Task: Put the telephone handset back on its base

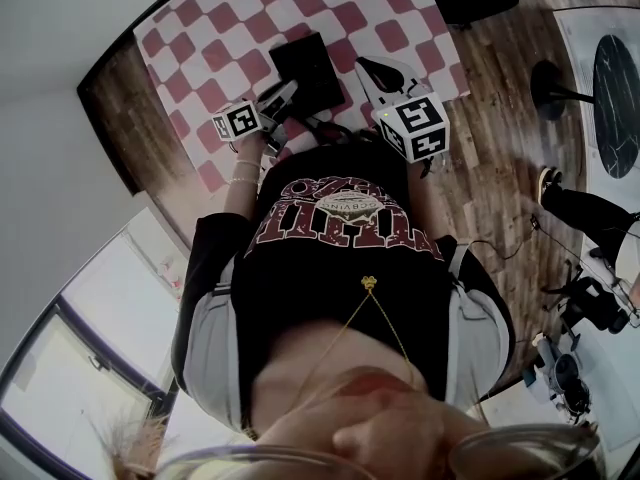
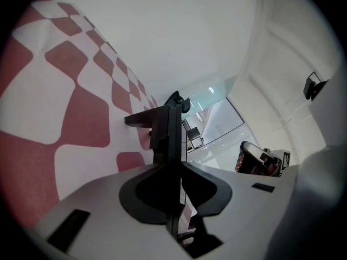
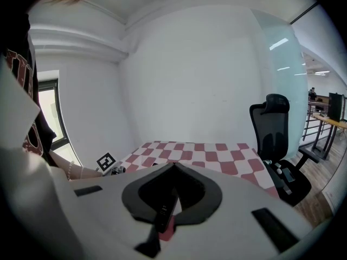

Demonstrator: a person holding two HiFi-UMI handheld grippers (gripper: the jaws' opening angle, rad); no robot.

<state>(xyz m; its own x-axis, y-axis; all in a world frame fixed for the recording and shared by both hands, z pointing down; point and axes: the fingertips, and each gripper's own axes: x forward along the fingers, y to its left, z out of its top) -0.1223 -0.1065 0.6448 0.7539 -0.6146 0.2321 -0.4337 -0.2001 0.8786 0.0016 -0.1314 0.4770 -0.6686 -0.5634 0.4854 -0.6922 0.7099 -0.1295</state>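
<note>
The black telephone base [image 1: 310,60] sits on the red-and-white checked cloth [image 1: 200,38]. My left gripper [image 1: 286,96] reaches its near left edge, where the handset lies along the base. In the left gripper view the left gripper [image 2: 169,114] has its jaws nearly together on a black piece of the handset [image 2: 142,118]. My right gripper [image 1: 368,67] hovers just right of the base. Its jaws stand together with nothing between them, and in its own view the right gripper [image 3: 168,199] shows dark against the gripper body. A coiled cord [image 1: 322,125] hangs near the person's body.
The table's dark wooden edge [image 1: 105,103] runs along the left and near side. A black office chair [image 3: 276,140] stands to the right of the table on the wood floor. A white wall [image 3: 190,80] rises behind the table. Camera gear [image 1: 590,303] lies on the floor at right.
</note>
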